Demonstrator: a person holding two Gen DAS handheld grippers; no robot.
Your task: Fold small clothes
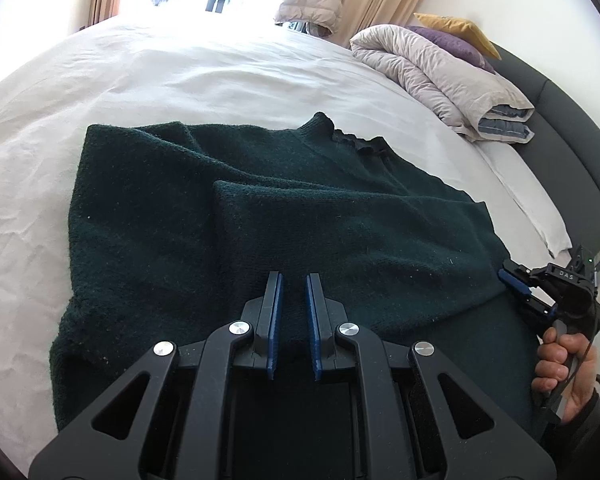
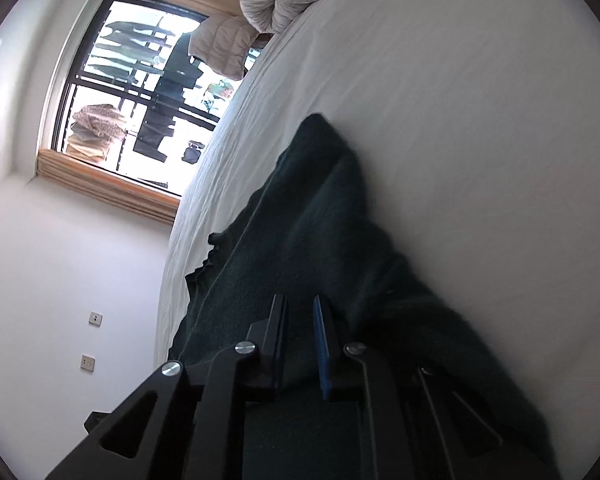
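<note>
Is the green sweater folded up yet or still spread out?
Partly folded. The green sweater lies across the bed, with one flap already laid over its middle.

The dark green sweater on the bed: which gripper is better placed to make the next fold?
Probably the right gripper: it sits at the sweater's side edge, jaws narrowed over fabric. The left gripper grips the near hem mid-width, suited to anchoring.

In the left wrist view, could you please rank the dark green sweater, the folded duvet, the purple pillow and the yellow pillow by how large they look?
1. Dark green sweater, by far the largest, though nearest the camera.
2. Folded duvet.
3. Purple pillow and yellow pillow: both partly hidden and look alike, so I would not rank them.
</note>
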